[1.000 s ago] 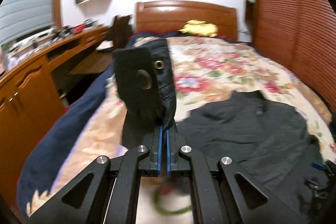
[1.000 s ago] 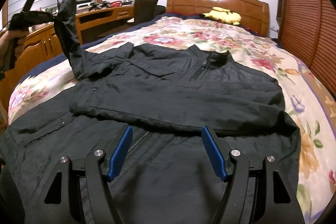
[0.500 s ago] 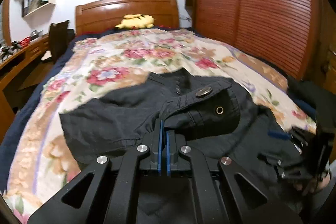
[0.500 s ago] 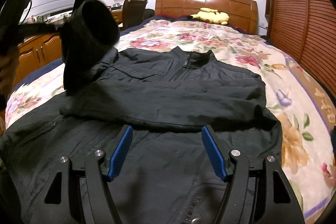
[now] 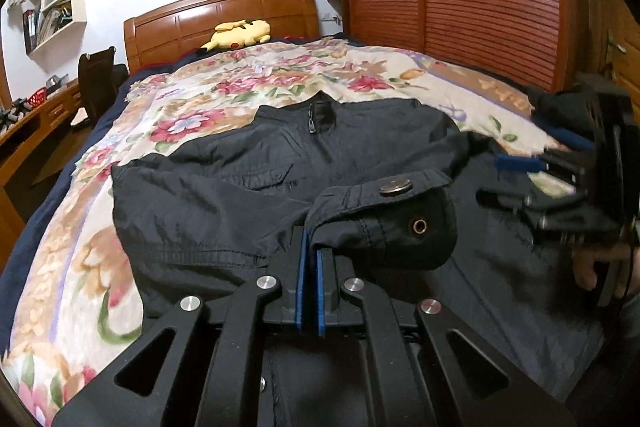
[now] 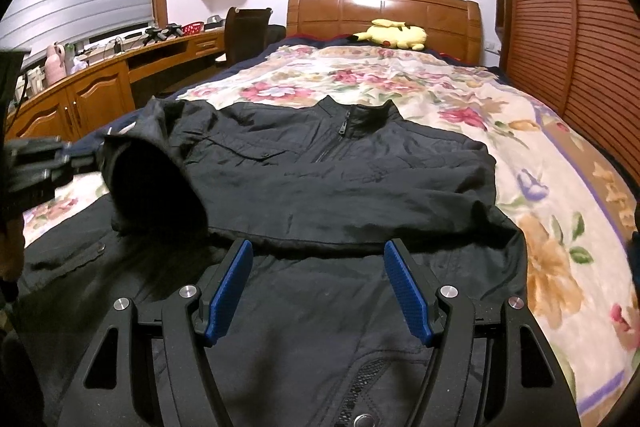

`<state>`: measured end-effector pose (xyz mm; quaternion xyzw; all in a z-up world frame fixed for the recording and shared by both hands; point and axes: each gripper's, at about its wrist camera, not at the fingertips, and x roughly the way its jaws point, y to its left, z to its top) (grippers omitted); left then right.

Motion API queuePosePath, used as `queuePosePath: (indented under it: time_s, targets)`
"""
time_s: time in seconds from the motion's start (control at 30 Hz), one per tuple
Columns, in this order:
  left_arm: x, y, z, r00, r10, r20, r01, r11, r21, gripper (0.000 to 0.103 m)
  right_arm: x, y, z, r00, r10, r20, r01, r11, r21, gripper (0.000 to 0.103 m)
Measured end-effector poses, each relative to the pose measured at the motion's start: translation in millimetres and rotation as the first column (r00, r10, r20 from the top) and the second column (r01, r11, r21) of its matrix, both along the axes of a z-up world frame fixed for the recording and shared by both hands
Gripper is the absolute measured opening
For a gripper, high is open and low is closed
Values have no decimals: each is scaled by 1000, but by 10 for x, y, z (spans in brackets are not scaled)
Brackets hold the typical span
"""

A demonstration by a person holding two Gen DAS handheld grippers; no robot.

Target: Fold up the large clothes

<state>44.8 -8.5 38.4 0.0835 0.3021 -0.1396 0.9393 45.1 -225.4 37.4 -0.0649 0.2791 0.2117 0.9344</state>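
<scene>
A black zip-up jacket (image 6: 360, 179) lies front-up on the floral bedspread (image 6: 440, 95), collar toward the headboard. One sleeve is folded across its chest. My left gripper (image 5: 310, 247) is shut on the cuff (image 5: 400, 227) of the other sleeve, which shows a snap button. It holds the cuff just over the jacket's middle. In the right wrist view that cuff (image 6: 156, 187) hangs open-mouthed at the left, with the left gripper (image 6: 80, 157) blurred behind it. My right gripper (image 6: 318, 259) stands open above the jacket's lower half, nothing between its blue pads (image 6: 230, 291).
A yellow plush toy (image 6: 392, 33) rests by the wooden headboard (image 6: 380, 7). A long wooden desk (image 6: 100, 83) and a chair (image 6: 244, 31) run along the bed's left side. Louvered wooden doors (image 6: 580, 27) stand on the right.
My left gripper has carried the cuff from high at the bed's left side across and down over the jacket's chest. The right gripper has stayed where it was, still open.
</scene>
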Motion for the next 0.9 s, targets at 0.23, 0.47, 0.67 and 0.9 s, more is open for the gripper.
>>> queuePosePath:
  time_s: [0.23, 0.47, 0.67, 0.9]
  targets:
    - [-237, 135, -188, 1000, 7, -25, -7, 1000, -4, 24, 34, 58, 2, 1000, 22, 5, -22, 1000, 10, 70]
    - [-360, 435, -260, 999, 23, -44, -26, 997, -74, 67, 52, 191, -18, 998, 64, 6, -64, 998, 10, 70]
    - [-456, 593, -257, 998, 54, -26, -56, 994, -89, 81, 107, 339, -61, 994, 109, -7, -109, 994, 9, 70]
    - [-518, 722, -230, 994, 107, 5, -106, 992, -66, 81, 195, 565, -122, 984, 173, -27, -173, 985, -2, 70]
